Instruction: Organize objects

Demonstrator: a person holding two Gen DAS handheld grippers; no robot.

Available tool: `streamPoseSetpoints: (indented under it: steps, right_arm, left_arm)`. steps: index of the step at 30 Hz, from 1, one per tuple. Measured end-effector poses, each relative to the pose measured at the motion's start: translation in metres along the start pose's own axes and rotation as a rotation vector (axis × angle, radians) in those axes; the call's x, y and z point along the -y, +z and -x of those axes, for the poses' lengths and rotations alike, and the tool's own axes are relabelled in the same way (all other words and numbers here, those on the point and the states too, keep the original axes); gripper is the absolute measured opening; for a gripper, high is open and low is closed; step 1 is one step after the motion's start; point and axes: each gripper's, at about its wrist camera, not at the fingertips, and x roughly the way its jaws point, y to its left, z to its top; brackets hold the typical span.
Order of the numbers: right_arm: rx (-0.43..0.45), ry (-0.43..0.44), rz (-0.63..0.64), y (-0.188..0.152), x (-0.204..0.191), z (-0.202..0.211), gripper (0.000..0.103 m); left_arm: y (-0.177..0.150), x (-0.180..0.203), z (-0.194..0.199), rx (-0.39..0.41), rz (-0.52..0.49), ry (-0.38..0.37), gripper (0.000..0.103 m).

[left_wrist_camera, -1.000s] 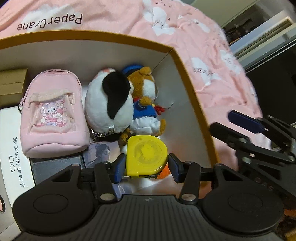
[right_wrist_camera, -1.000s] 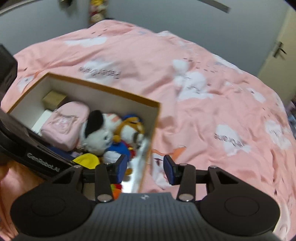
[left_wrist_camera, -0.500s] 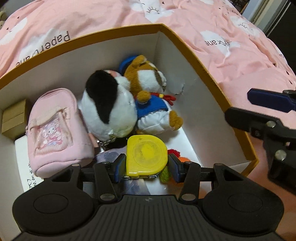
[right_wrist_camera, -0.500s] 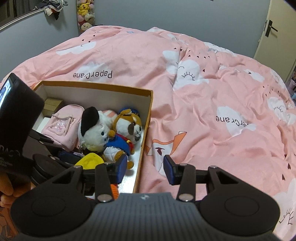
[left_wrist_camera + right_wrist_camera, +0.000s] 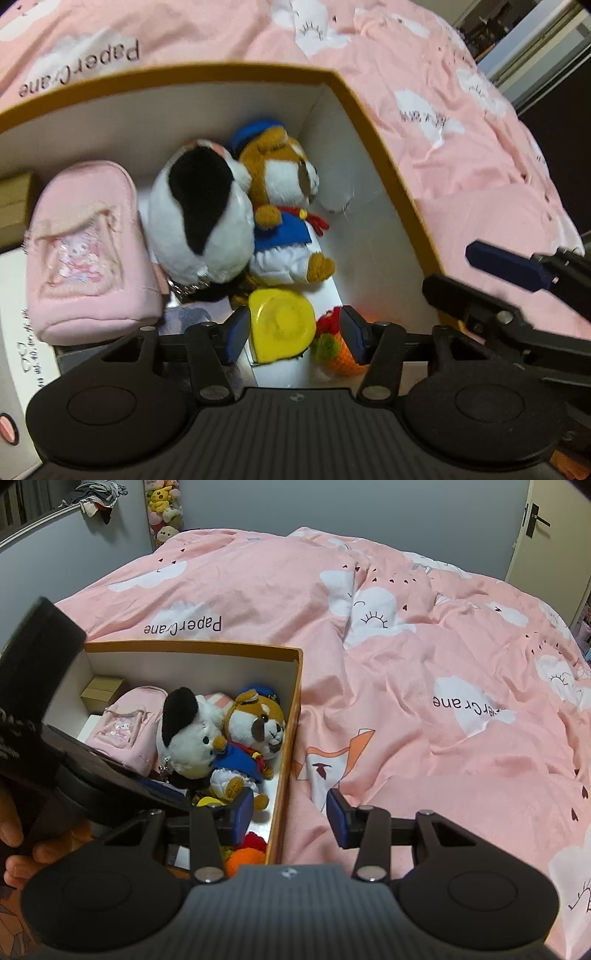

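Tape measure point(image 5: 281, 325), yellow and rounded, is seen lying flat on the floor of the box point(image 5: 388, 177), directly between the fingers of the left hand-held gripper point(image 5: 295, 334) and just below the two plush toys point(image 5: 236, 214). Its jaws have just been opening: gaps are visible on both sides of the tape measure, so it is judged released. The right hand-held gripper point(image 5: 291, 818) is held half open and empty above the box's right wall, farther from the tape measure.

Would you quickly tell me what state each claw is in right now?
Left claw: open, just widened, round yellow plastic tape measure loose between its pads.
Right claw: open, empty.
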Motion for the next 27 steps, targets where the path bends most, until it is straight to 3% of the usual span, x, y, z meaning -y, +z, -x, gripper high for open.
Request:
streamPoseSetpoints:
  steps: [4,6,8,10,15,23,27]
  right_arm:
    - [0.012,0.008,-0.015,-0.001,-0.003,0.008,0.047]
    - [0.031,0.022,-0.029,-0.001,-0.005,0.016,0.054]
    - [0.057,0.038,-0.042,0.001,-0.009,0.027,0.062]
    - [0.085,0.059,-0.046,0.004,-0.016,0.039,0.063]
    - [0.175,0.117,-0.049,0.009,-0.04,0.072,0.071]
    - [0.278,0.147,-0.091,0.006,-0.079,0.11,0.077]
    - [0.292,0.152,-0.101,-0.007,-0.095,0.124,0.082]
  left_arm:
    - [-0.003,-0.004,0.033,0.093,-0.018,-0.04,0.061]
    - [-0.007,-0.001,0.053,0.169,-0.047,-0.028,0.061]
    - [-0.012,0.005,0.075,0.262,-0.087,0.024,0.061]
    - [-0.021,0.01,0.096,0.36,-0.121,0.106,0.062]
    - [-0.042,0.007,0.14,0.534,-0.134,0.212,0.067]
    - [-0.078,0.005,0.194,0.699,-0.124,0.354,0.075]
    - [-0.098,0.003,0.208,0.733,-0.114,0.362,0.08]
